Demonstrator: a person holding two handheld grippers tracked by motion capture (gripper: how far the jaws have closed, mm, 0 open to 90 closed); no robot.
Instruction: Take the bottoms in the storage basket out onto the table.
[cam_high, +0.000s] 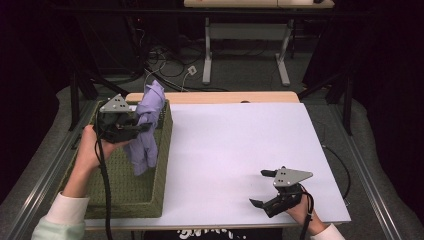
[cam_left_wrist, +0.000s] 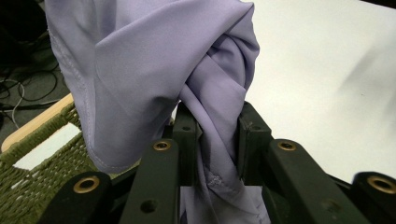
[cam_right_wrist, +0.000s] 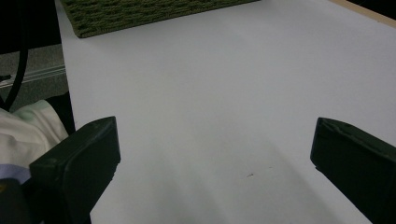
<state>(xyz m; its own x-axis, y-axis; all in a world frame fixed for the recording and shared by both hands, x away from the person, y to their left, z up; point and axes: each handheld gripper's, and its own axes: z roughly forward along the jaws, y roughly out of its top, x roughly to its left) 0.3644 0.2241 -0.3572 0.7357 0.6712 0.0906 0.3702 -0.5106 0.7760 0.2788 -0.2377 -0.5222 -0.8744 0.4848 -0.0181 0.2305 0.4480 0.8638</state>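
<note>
Evidently light and limp, a lilac cloth (cam_high: 146, 131) is held bunched, clamped in the left gripper (cam_high: 134, 128) above a basket (cam_high: 150, 200), best gripped at a gathered fold, while the right gripper (cam_high: 262, 188) is kept with jaws apart.

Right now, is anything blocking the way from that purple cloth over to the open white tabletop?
Only the basket's own side. The left claw is shut on the purple cloth, which hangs over the green woven basket. Its right wall stands between the cloth's lower end and the white tabletop. Past it, nothing visible lies in the way.
</note>
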